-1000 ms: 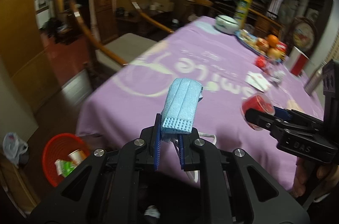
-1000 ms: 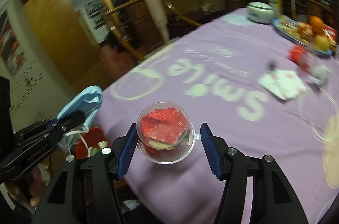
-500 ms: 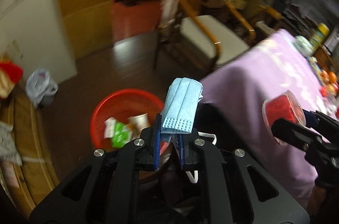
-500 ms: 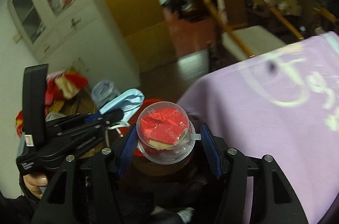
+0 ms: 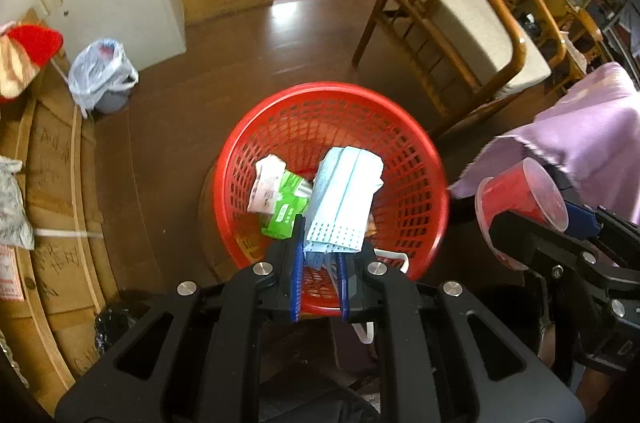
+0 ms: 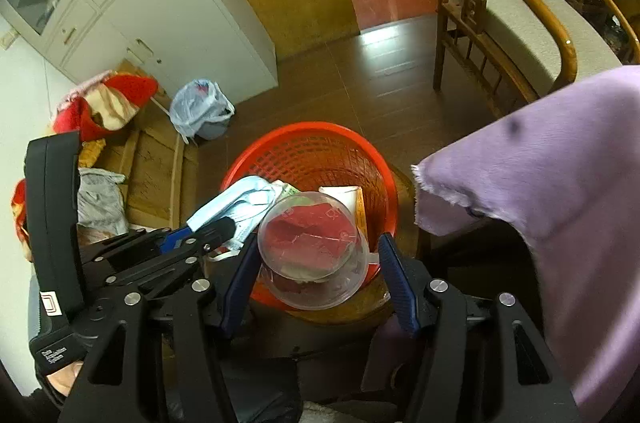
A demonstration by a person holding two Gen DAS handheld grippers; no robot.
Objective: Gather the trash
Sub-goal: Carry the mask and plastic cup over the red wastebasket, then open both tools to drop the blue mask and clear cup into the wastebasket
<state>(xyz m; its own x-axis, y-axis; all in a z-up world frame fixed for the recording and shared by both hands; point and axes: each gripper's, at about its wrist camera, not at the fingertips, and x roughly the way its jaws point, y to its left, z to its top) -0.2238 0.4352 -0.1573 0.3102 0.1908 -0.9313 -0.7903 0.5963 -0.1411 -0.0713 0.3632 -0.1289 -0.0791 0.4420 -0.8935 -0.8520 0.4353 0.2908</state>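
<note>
Over the basket: both grippers pointed steeply down at a red mesh basket (image 5: 416,159) standing on the dark floor.
Hidden at left: a cardboard stack (image 5: 52,191) ran out of the left wrist view, its markings too faint to read; a bagged bin (image 5: 100,75) stood beside it, contents not discernible.
Left gripper (image 5: 319,259): its blue pads were drawn close together, clamped on the lower edge of a folded blue face mask (image 5: 344,199).
Mask position: it stood up from the pads directly over the basket's interior, covering part of the basket floor; a white ear loop (image 5: 366,333) hung below the fingers.
Basket contents: a green-and-white wrapper (image 5: 280,199) lay inside, just left of the mask; whatever lay behind the mask was screened from view.
Right gripper (image 6: 316,271): its jaws stood wide, pressed on either side of a clear plastic cup (image 6: 312,247) holding crumpled red wrapping.
Cup position: it was held above the near rim of the basket, blocking that rim and much of the basket's inside in the right wrist view.
Cut off at right: a purple tablecloth (image 6: 560,183) corner hung just right of the basket, hiding the table beneath; a wooden chair (image 5: 472,35) behind it was partly cropped.
Person: only a bit of a hand (image 6: 64,377) showed under the left gripper's handle.
</note>
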